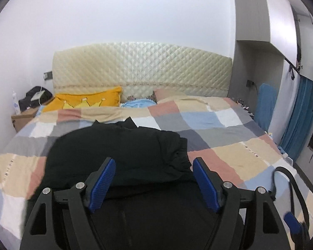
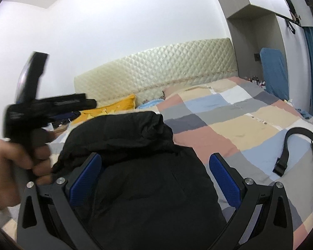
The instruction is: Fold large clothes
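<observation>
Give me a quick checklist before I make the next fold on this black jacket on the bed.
1. Left gripper open, nothing clamped: ok.
2. Right gripper open, pads off the cloth: ok.
3. Black jacket lying on the patchwork bedspread: ok.
4. Jacket flat and smooth: not ok, the folded top is bunched.
5. Black strap lying clear of the jacket: ok.
6. Sleeves tucked in: cannot tell.

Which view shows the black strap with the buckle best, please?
The right wrist view: the strap lies on the checked bedspread, its curve and buckle end sharp and unobstructed. The left wrist view catches only a short loop of the strap near the picture's right edge, distorted and partly cut off, with no buckle visible.
</observation>
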A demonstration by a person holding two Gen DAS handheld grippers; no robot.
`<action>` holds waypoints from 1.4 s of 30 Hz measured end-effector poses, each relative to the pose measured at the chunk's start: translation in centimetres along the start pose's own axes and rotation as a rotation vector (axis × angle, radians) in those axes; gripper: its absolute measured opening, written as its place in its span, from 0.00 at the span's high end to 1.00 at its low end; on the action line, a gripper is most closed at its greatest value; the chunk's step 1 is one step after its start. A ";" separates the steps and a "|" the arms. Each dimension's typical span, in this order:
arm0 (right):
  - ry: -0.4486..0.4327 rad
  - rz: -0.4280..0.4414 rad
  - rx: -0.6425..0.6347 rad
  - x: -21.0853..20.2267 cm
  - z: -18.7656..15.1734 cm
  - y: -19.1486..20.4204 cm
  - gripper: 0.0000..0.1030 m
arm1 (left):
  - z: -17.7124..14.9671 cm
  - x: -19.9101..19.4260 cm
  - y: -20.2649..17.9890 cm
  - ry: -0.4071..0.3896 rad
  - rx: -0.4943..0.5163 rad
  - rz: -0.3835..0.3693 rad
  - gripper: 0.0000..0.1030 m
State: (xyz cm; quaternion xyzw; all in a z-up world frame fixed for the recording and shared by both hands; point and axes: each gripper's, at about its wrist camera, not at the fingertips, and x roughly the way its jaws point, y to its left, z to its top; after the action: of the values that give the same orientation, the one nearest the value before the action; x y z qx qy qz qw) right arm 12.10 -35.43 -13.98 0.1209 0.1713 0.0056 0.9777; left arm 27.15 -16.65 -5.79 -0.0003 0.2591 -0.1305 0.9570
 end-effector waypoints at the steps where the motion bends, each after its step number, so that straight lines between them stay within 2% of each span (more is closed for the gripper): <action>1: -0.011 0.003 -0.010 -0.4 0.2 0.3 0.00 | 0.2 -0.9 -0.1 0.001 0.007 -0.008 0.26; 8: -0.042 0.025 -0.024 -3.1 1.0 1.2 0.00 | -0.6 -8.0 -0.7 -0.009 0.074 0.001 0.26; 14: -0.023 0.062 -0.072 -4.1 0.4 2.3 0.00 | -3.2 -12.5 0.9 -0.008 0.044 0.015 0.26; 19: -0.011 0.116 -0.114 -4.7 0.0 3.8 0.00 | -4.7 -14.1 3.9 -0.043 0.002 0.072 0.26; 27: 0.029 0.139 -0.145 -4.1 -0.8 4.9 0.00 | -7.5 -12.6 8.0 -0.002 -0.027 0.117 0.26; 36: 0.088 0.150 -0.159 -3.0 -1.7 6.1 0.00 | -12.1 -9.8 10.4 0.033 -0.031 0.143 0.26; 39: 0.106 0.151 -0.176 -2.5 -2.0 7.0 0.00 | -12.4 -8.4 11.8 0.064 -0.056 0.114 0.26; 42: 0.140 0.165 -0.199 -0.9 -1.8 8.1 0.00 | -11.1 -6.4 12.9 0.078 -0.045 0.104 0.26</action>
State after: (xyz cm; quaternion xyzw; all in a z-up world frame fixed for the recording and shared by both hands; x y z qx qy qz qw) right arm 10.92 -27.20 -13.35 0.0362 0.2273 0.1112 0.9668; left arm 19.58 -1.81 -13.10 -0.0033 0.2989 -0.0746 0.9513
